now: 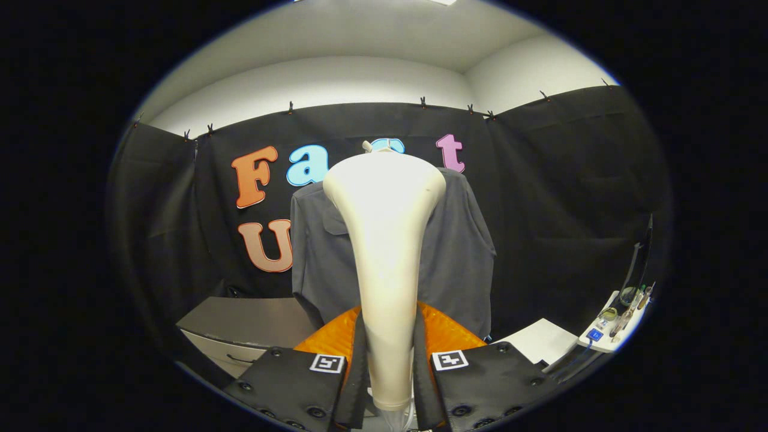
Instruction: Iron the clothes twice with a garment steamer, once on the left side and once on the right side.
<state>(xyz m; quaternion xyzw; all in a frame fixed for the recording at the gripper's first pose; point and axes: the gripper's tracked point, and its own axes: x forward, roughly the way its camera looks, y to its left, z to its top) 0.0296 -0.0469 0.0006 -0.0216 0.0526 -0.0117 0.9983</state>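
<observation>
A cream garment steamer (387,252) stands upright between my two fingers, its slim handle pinched low down and its wide head rising above them. My gripper (389,354) is shut on that handle. Beyond the steamer hangs a dark grey shirt (456,252) on a hanger against the black booth wall; the steamer head covers the shirt's middle, and the shirt's left (321,252) and right parts show on either side. The head seems held some way short of the cloth.
A grey cabinet with a drawer (252,327) stands low on the left. A white table corner (543,339) lies low on the right, with a white power strip and small tools (615,327) beyond it. Orange parts of the gripper body (444,333) flank the handle.
</observation>
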